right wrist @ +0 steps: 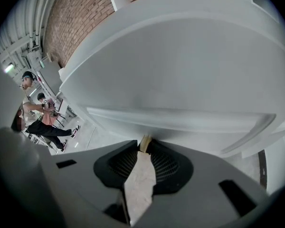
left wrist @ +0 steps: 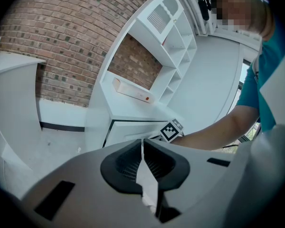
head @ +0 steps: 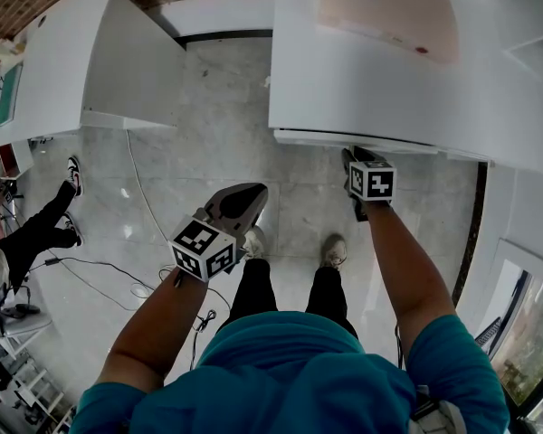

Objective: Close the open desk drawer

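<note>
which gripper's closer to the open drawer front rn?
Right. The right gripper is up at the drawer front under the edge of the desk; contact is unclear. The left gripper hangs back over the floor, well apart from the drawer.

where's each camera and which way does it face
Head view: on the head, steeply down at floor and white desk; forearms, legs, left gripper, right gripper show.
Left gripper view: on that gripper, across to the desk and brick wall; its jaws, right forearm show.
Right gripper view: on that gripper, close at the drawer front; its jaws show.
Shared: the first two both show the desk.
</note>
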The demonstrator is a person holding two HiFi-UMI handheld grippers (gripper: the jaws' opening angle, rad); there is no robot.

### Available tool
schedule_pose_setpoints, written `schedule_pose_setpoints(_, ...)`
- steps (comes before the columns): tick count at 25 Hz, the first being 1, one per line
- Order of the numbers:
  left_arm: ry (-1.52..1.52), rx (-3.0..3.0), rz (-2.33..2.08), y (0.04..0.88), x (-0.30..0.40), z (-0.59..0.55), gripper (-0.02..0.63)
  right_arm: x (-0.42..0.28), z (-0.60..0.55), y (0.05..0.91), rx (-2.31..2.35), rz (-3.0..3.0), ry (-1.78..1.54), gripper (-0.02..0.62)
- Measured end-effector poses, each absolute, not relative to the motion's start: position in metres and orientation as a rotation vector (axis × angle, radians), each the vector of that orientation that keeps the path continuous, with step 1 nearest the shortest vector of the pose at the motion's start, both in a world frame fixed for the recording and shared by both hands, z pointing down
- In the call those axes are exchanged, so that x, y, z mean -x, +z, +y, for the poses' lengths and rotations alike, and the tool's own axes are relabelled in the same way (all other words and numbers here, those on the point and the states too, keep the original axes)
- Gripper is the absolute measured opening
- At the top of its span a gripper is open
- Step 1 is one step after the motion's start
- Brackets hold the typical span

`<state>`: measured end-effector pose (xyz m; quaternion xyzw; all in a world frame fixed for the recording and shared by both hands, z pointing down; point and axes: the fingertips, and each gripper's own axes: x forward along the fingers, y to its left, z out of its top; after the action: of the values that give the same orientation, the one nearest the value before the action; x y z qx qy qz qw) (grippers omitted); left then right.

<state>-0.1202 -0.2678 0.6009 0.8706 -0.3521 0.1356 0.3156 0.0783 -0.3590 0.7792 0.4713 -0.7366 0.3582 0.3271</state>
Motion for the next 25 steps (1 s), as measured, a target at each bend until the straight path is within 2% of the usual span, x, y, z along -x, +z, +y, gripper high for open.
schedule_pose_setpoints(22,0.341,-2.280,-0.951,0.601,0.131,-0.255,0.028,-0.078,-0.379,0.778,-1.233,-1.901,0.959,0.103)
schedule_pose_setpoints(25,0.336,-2.280,-0.950,0.600,0.131,-0.251,0.028,-0.071,-0.376,0.777,-1.206,-1.924,0.980,0.164)
